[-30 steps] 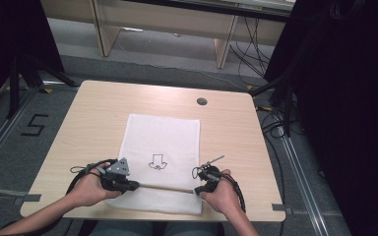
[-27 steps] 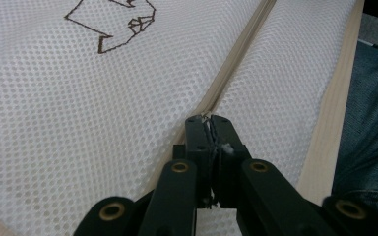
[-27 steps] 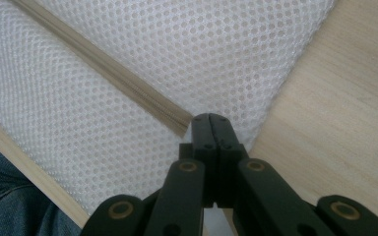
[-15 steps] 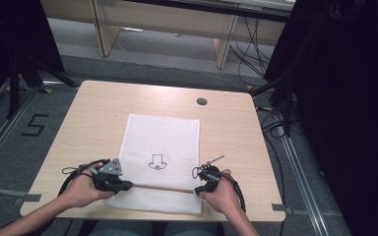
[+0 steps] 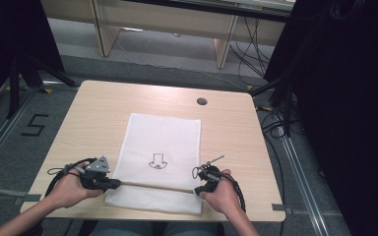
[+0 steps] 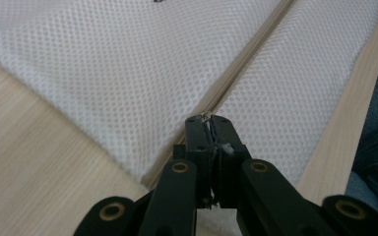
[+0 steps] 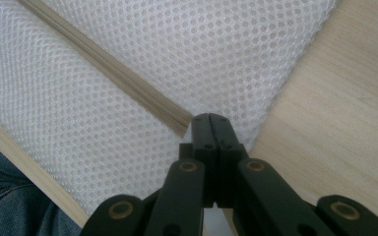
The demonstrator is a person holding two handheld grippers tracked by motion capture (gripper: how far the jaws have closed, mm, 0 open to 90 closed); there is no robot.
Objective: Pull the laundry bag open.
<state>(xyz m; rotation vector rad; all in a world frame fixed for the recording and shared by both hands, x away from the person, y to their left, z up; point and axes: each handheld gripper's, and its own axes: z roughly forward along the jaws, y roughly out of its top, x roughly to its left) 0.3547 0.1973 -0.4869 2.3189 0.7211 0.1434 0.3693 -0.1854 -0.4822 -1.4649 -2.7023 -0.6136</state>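
A white mesh bag with a small black drawing lies flat on the table, and a beige zipper runs across its near end. My left gripper is at the zipper's left end. In the left gripper view its jaws are shut on a small metal zipper pull, and the zipper runs away from them. My right gripper is at the zipper's right end. In the right gripper view it is shut on the bag's mesh just beside the zipper's end.
The wooden table has a round cable hole at the back right. The bag's near edge lies close to the table's front edge, with the person's legs just below it. Desks, cables and dark curtains stand beyond the table.
My left gripper has slid to the left along the zipper line, toward the bag's left edge. The right gripper and the bag have stayed put.
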